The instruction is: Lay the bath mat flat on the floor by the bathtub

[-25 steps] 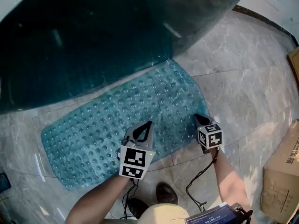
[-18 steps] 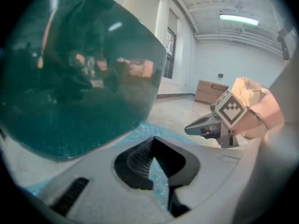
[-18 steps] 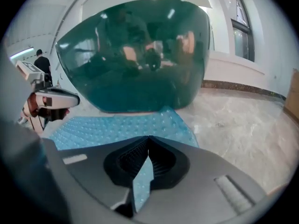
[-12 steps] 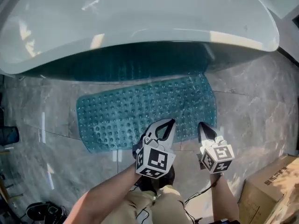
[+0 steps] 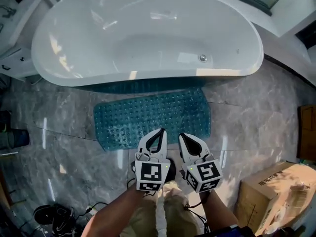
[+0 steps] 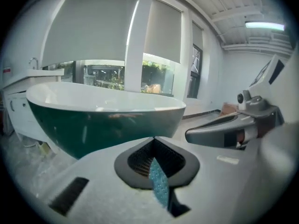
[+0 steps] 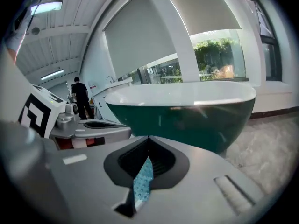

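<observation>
Where the bathtub's near side meets the floor, the bath mat [image 5: 148,116] lies spread flat. It is teal and studded, with its long side running parallel to the tub. Its far edge passes under the overhanging rim of the bathtub [image 5: 123,75], so from above I cannot tell whether mat and tub base touch. The tub is white inside and dark teal outside, with a drain [image 5: 202,58] toward its right end. The floor [image 5: 256,112] is glossy grey marbled tile.

Both grippers hang above the mat's near edge, side by side and close together, over the person's legs [image 5: 168,214].
- **Left gripper** [image 5: 161,132]: the jaws are closed together with nothing gripped. Its own view shows only a thin teal sliver through the slit between them.
- **Right gripper** [image 5: 181,136]: the condition is the same, with jaws pressed together, empty, and a teal sliver in the slit.

Surroundings noted:
- A cardboard box [image 5: 276,196] stands at the lower right, well apart from the mat.
- A dark round container [image 5: 14,138] sits at the left edge of the floor.
- A tangle of cables [image 5: 57,216] lies at the lower left.
- A white counter [image 5: 19,38] stands beyond the tub's left end.
- Windows with lowered blinds [image 6: 93,27] run behind the tub.
- A person in dark clothing [image 7: 80,97] stands far off past the tub.
</observation>
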`<state>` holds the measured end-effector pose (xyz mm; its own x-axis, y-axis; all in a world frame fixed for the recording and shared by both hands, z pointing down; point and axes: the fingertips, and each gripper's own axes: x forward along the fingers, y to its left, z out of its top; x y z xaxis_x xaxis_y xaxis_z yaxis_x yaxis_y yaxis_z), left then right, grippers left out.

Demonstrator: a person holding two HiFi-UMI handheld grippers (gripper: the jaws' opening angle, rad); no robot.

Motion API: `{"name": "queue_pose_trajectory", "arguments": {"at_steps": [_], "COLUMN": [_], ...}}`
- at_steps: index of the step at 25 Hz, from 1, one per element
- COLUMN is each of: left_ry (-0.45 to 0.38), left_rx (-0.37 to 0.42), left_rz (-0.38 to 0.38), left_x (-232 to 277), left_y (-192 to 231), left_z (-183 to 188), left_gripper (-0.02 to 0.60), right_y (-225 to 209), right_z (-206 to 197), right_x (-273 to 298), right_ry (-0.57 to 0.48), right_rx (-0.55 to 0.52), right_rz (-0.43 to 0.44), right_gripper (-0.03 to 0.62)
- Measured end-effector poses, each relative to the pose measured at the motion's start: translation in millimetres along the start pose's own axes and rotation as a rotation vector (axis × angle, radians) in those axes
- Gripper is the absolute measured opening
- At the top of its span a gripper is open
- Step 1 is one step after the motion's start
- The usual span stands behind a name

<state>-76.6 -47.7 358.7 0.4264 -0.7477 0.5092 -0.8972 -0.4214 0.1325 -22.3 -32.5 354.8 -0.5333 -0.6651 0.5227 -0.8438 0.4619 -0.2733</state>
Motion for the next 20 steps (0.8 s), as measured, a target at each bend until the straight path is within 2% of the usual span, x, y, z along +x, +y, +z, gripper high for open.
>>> {"name": "queue_pose_trajectory", "arguments": {"at_steps": [3,7,11,20], "left_ry": [-0.049,-0.079,-0.085,-0.091], "left_rx": [-0.047,-0.052,-0.044,-0.056], "left_rz": [0.062,0.106,0.119,0.117], "left_x": [-20.7,-28.1,-34.0,-34.8], "left_y": [8.7,13.8,13.3,10.0], "left_z": [36.3,51.3,57.2,63.0], "left_gripper": [0.008,0.008,0.008,0.008], "right_y": [16.0,28.6,35.6,34.5], "right_z": [33.8,55.1,62.4,69.4], "right_x": [-7.4,-8.4,-10.0,-12.9], "right_ry": [-0.042,-0.067,-0.070,-0.091], "right_rx": [-0.020,-0.046,-0.083,-0.061], "right_rz": [-0.004,0.006,-0.001,-0.020], "right_gripper": [0.008,0.008,0.006,0.008]}}
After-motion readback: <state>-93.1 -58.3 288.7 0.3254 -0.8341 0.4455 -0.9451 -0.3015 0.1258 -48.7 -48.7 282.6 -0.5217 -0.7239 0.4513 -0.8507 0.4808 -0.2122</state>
